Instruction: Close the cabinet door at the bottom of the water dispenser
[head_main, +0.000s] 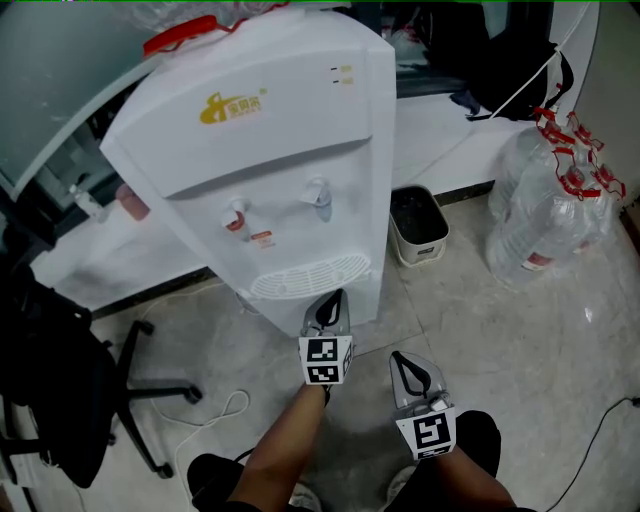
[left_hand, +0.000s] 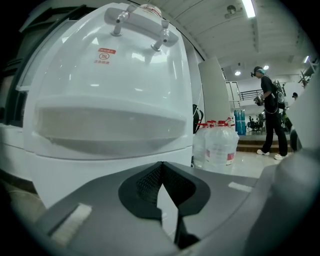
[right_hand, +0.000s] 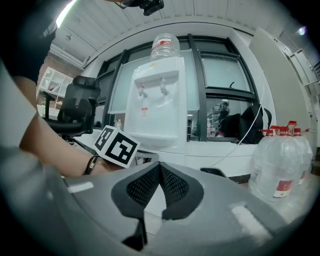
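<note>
The white water dispenser (head_main: 265, 150) stands in front of me with two taps and a slotted drip tray (head_main: 308, 277). Its bottom cabinet door is hidden under the overhanging front in the head view. In the left gripper view a white front panel (left_hand: 95, 177) fills the space below the drip tray ledge. My left gripper (head_main: 335, 299) is shut and empty, its tips right at the dispenser's lower front (left_hand: 160, 163); whether they touch is unclear. My right gripper (head_main: 399, 360) is also shut and empty. It hangs further back to the right and faces the dispenser (right_hand: 156, 102).
A small white bin (head_main: 418, 226) stands right of the dispenser, with several large water bottles (head_main: 548, 215) beyond it. A black office chair (head_main: 70, 385) and a loose white cable (head_main: 215, 418) are at the left. A person (left_hand: 270, 114) stands far off.
</note>
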